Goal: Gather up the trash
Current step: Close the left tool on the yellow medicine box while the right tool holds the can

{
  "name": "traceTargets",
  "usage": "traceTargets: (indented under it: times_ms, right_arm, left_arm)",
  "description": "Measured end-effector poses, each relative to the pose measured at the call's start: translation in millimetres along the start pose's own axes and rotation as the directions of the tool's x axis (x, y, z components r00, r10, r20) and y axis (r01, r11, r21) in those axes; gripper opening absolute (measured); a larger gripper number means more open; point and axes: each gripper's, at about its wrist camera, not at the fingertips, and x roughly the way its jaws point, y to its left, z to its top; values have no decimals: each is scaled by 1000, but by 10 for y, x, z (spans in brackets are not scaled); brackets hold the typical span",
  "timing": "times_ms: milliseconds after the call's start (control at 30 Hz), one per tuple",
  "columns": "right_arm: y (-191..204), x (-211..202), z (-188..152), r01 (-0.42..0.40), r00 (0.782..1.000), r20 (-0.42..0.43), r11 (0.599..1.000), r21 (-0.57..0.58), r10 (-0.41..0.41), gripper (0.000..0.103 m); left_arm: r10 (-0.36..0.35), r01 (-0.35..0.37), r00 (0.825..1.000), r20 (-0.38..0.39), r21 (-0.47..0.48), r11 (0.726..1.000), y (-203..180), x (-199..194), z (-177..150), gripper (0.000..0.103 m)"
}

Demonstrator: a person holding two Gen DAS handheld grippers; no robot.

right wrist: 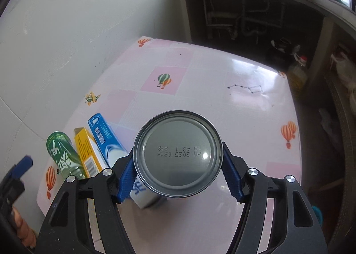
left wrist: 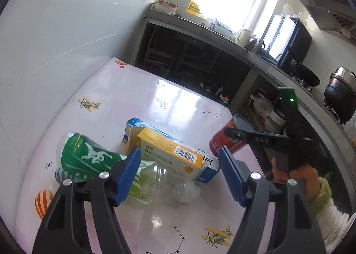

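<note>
My right gripper (right wrist: 178, 178) is shut on a red can (right wrist: 178, 154) and holds it above the pink table (right wrist: 244, 103), its grey base facing the camera. The can also shows in the left wrist view (left wrist: 229, 138), with the right gripper (left wrist: 255, 136) on it. My left gripper (left wrist: 178, 171) is open and empty above a clear plastic bottle with a green label (left wrist: 89, 156), a yellow medicine box (left wrist: 169, 149) and a blue-and-white box (left wrist: 209, 169) lying together. In the right wrist view the bottle (right wrist: 62, 154), yellow box (right wrist: 86, 151) and blue box (right wrist: 104, 138) lie at the left.
A white wall (left wrist: 55, 43) runs along the table's left side. A kitchen counter (left wrist: 211, 31) with pots and dark open shelves stands beyond the table's far edge. An oil bottle (right wrist: 298, 74) stands on the floor past the table's right corner.
</note>
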Motion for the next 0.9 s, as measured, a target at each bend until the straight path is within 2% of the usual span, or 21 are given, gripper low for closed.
traceTargets:
  times_ms: [133, 300, 433, 567, 667, 800, 900]
  right_arm:
    - [-183, -246, -281, -3, 1000, 18, 999, 52, 2, 64]
    - [-371, -419, -532, -47, 998, 40, 989, 137, 42, 64]
    - [-480, -468, -674, -64, 998, 37, 982, 178, 58, 64]
    - [-537, -486, -733, -78, 997, 42, 977, 197, 71, 64]
    - [-596, -499, -765, -94, 995, 42, 971, 218, 87, 64]
    - [-637, -538, -777, -110, 994, 54, 967, 230, 100, 64]
    - [-687, -566, -793, -118, 992, 64, 964, 238, 106, 64]
  left_arm:
    - [59, -53, 994, -96, 67, 996, -24, 307, 161, 65]
    - [113, -108, 977, -183, 37, 993, 73, 624, 294, 56]
    - [75, -87, 965, -251, -40, 995, 78, 780, 350, 56]
    - [71, -105, 955, -287, -105, 989, 50, 891, 382, 57]
    - [78, -135, 944, -322, -158, 978, 99, 980, 342, 57]
    - [46, -145, 926, -375, -239, 960, 223, 1045, 224, 57]
    - [38, -147, 924, -381, -263, 954, 268, 1007, 174, 58]
